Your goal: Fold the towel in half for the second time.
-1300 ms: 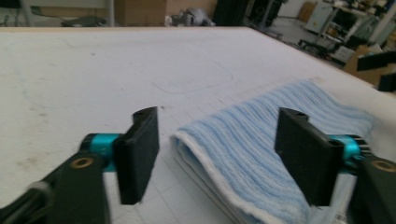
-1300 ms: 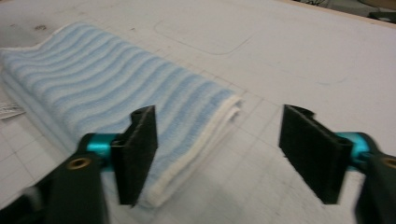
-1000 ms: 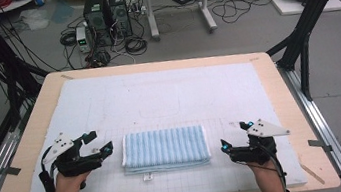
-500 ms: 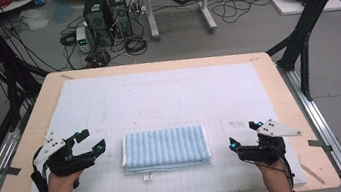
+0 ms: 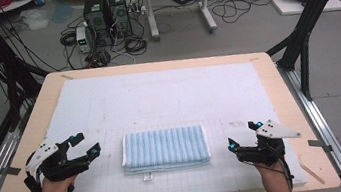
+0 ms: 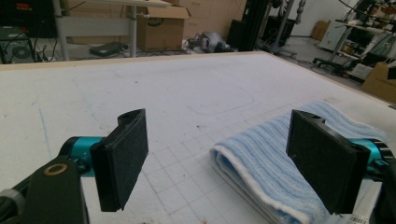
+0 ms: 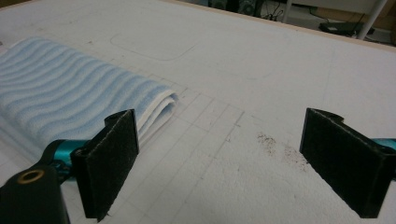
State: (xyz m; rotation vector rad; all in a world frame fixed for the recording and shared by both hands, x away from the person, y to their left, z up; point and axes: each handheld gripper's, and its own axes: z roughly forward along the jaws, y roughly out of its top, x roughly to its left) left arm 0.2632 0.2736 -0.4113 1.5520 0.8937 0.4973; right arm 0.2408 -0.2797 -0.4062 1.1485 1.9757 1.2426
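A folded blue-and-white striped towel (image 5: 166,148) lies flat on the white mat (image 5: 158,97) near the table's front edge. My left gripper (image 5: 87,144) is open to the towel's left, a small gap away, with nothing between its jaws. In the left gripper view the towel (image 6: 275,154) lies past the right jaw, and the left gripper (image 6: 229,163) is wide apart. My right gripper (image 5: 242,135) is open to the right of the towel, also apart from it. In the right gripper view the towel (image 7: 70,88) lies at the left, beyond the open right gripper (image 7: 233,158).
The mat has a printed grid (image 5: 219,170) at the front and faint drawn outlines (image 5: 159,105) farther back. Dark specks (image 7: 275,144) dot the mat near the right gripper. Black frame posts (image 5: 303,47) flank the wooden table; computers and cables (image 5: 106,14) lie on the floor behind.
Both grippers have drawn back outward and toward the table's front, away from the towel's ends. The towel has not moved.
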